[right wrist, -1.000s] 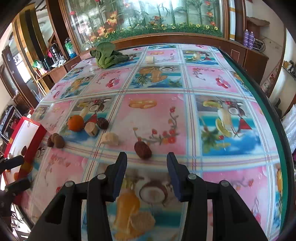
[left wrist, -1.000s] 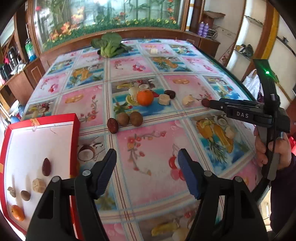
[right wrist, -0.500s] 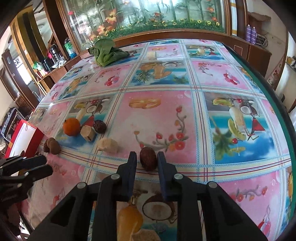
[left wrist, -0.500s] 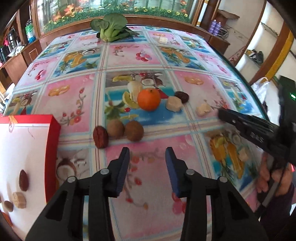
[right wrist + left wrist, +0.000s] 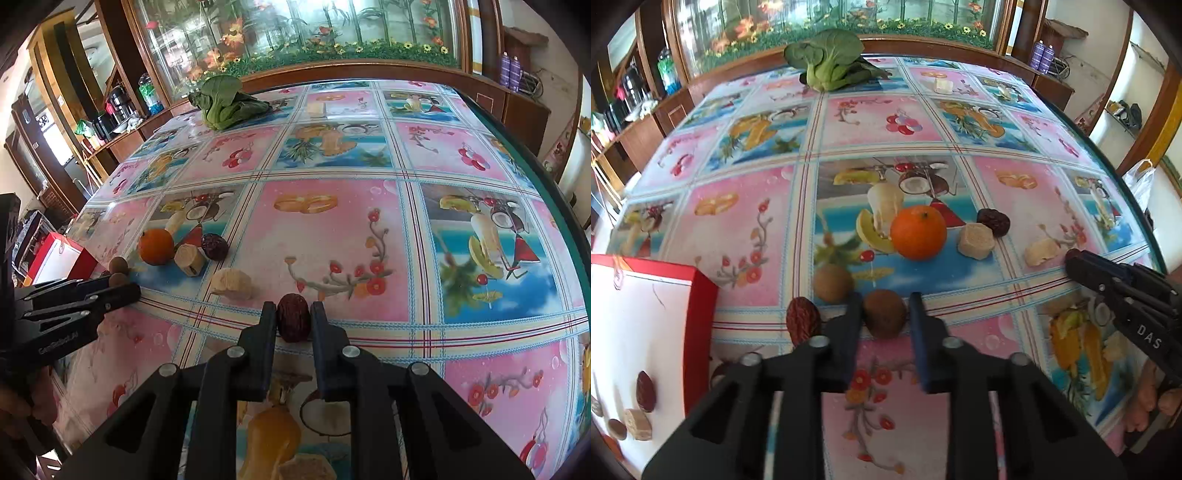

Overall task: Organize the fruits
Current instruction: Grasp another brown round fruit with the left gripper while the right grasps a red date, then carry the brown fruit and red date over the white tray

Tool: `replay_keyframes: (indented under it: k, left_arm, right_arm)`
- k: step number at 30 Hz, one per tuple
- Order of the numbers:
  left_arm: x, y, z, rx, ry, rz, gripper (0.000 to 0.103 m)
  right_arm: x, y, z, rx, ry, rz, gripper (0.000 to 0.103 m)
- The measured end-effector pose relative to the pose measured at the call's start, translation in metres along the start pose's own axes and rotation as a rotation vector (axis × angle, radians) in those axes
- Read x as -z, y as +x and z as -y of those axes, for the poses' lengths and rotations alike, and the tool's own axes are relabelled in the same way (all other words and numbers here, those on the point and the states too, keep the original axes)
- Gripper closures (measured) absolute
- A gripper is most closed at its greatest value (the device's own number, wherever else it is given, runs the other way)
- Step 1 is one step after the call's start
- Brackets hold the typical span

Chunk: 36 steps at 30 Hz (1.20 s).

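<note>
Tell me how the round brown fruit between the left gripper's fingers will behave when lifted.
The brown fruit looks round, so it could roll if released. It seems small and probably light. The left gripper has just been closing around it; its skin looks matte, likely not slippery.

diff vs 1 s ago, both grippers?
Left gripper moved forward from beside the red box to the fruit row; its jaws have just been closing around a round brown fruit. Right gripper advanced slightly and closed on the red date. Neither fruit is lifted yet. Orange, greens and the box's contents stayed put.
</note>
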<state>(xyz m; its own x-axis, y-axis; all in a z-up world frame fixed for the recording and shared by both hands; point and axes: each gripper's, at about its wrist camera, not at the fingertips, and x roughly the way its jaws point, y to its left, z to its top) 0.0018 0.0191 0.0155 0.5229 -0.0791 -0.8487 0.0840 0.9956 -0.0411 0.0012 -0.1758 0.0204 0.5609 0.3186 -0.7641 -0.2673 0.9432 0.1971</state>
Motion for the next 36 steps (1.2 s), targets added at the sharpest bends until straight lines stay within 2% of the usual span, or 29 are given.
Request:
replay_keyframes:
  k: [7, 12, 16, 21, 28, 31, 36]
  left_arm:
    - [0.002, -0.012, 0.001, 0.02, -0.004, 0.03, 0.078]
    - [0.014, -0.053, -0.002, 0.02, 0.017, 0.106, 0.078]
    - [0.029, -0.09, -0.018, -0.004, 0.008, 0.174, 0.078]
    - [0.055, -0.125, -0.056, -0.071, -0.037, 0.228, 0.078]
    - [0.093, -0.145, -0.12, -0.146, -0.16, 0.244, 0.078]
    - [0.107, -0.149, -0.147, -0.171, -0.216, 0.244, 0.078]
    - [0.129, -0.151, -0.167, -0.173, -0.248, 0.237, 0.078]
  right_arm:
    - [0.001, -0.003, 0.001, -0.036, 0.017, 0.014, 0.086]
    - [0.002, -0.012, -0.006, -0.066, 0.034, 0.042, 0.086]
    - [0.003, -0.021, -0.028, -0.109, 0.025, 0.068, 0.087]
    - [-0.002, -0.03, -0.083, -0.184, -0.047, 0.085, 0.087]
    - [-0.007, -0.035, -0.175, -0.278, -0.19, 0.088, 0.087]
    - [-0.004, -0.027, -0.216, -0.302, -0.259, 0.064, 0.087]
    - [0.01, -0.012, -0.275, -0.347, -0.346, 0.009, 0.087]
